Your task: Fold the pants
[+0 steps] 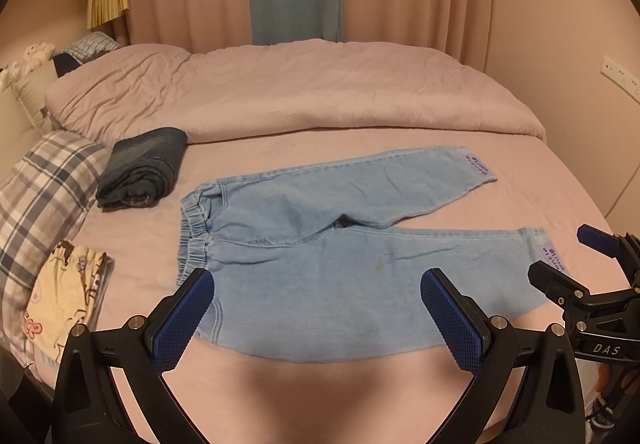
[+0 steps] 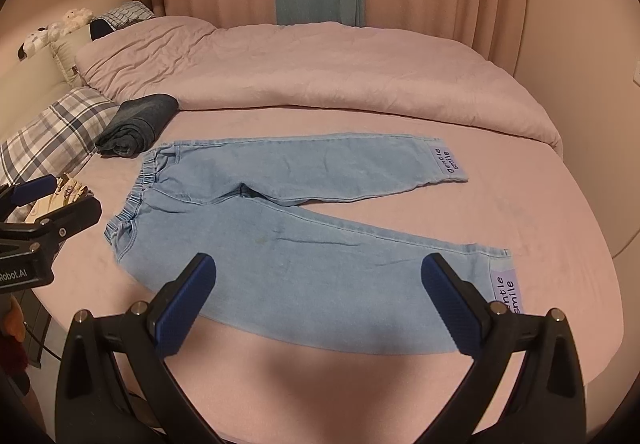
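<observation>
Light blue denim pants lie flat on the pink bed, waistband to the left, both legs spread to the right with purple "gentle smile" labels at the cuffs. They also show in the right wrist view. My left gripper is open and empty, hovering over the near leg beside the waist. My right gripper is open and empty over the near leg toward the cuff. Each gripper shows at the edge of the other's view, the right one and the left one.
A folded dark denim garment lies at the back left. A plaid pillow and a printed yellow cloth lie at the left edge. A rumpled pink duvet covers the far half of the bed; curtains hang behind.
</observation>
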A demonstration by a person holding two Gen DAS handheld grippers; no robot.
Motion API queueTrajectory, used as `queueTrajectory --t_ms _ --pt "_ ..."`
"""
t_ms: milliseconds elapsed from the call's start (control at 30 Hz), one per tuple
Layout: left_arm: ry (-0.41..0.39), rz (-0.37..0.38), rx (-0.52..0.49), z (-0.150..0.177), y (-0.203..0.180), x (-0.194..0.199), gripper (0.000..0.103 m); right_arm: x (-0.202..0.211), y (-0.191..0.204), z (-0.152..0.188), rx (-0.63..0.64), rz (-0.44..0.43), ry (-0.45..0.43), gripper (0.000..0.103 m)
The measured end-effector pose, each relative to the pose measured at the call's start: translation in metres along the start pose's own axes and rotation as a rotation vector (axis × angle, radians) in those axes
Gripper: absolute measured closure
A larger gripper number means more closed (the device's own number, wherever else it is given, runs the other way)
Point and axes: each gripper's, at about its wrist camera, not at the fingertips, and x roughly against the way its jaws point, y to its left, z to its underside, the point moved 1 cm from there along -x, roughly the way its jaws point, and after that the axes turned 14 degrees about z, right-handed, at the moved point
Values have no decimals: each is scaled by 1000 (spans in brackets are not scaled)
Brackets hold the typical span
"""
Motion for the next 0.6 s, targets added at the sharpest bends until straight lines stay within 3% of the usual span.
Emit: queueTrajectory --t_ms 600 --pt "9 6 -22 1 -4 -2 0 1 0 -1 5 -3 -2 0"
